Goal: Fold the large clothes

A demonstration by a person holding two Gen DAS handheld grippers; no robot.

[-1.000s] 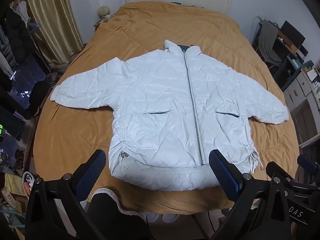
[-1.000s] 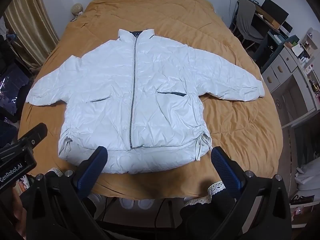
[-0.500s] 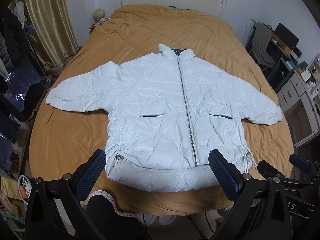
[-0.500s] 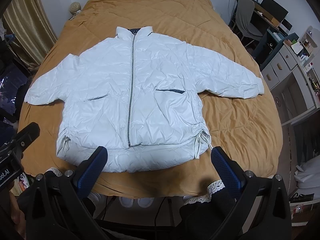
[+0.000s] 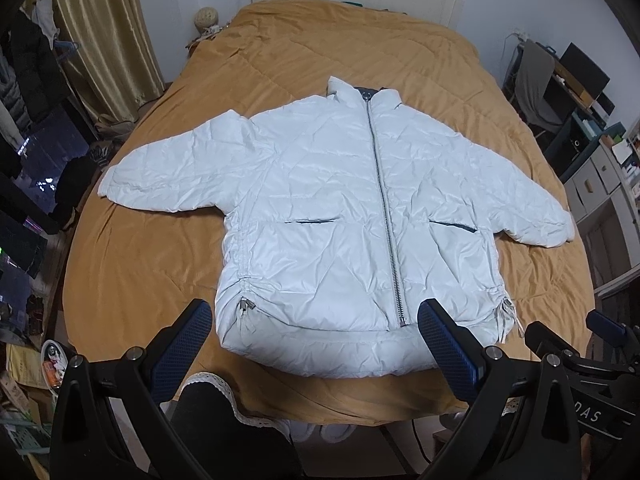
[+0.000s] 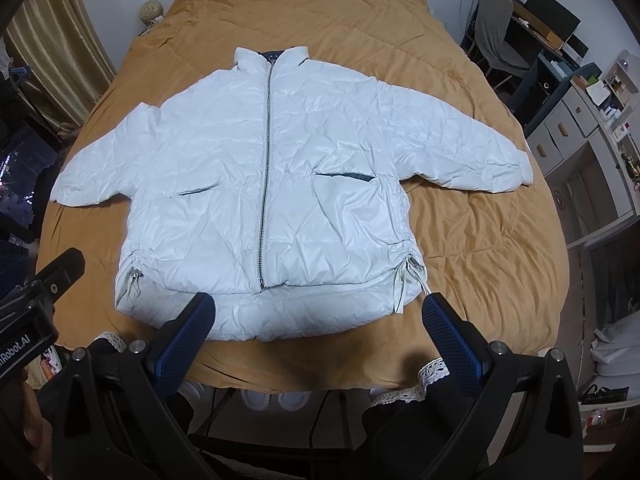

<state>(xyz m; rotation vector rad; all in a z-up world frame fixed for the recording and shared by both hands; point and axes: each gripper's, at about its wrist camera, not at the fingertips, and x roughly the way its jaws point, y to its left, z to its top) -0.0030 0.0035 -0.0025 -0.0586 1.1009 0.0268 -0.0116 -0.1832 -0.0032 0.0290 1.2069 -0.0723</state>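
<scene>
Glossy crinkled jacket (image 5: 320, 216), matt quilted bedspread (image 5: 344, 52)

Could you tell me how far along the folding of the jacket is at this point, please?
Done: the white jacket lies spread flat, front up and zipped, on the orange bedspread, both sleeves out to the sides. In hand: nothing; the left gripper and right gripper hang open by the hem, fingers clear of the fabric. Left: every fold, sleeves and body alike.

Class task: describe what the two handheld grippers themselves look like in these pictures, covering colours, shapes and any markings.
Both the left gripper and the right gripper have black angular frames with silver bolts and two jaws faced with blue, finely textured pads. White lettering marks their bodies, only partly readable. No cables show on them.
</scene>
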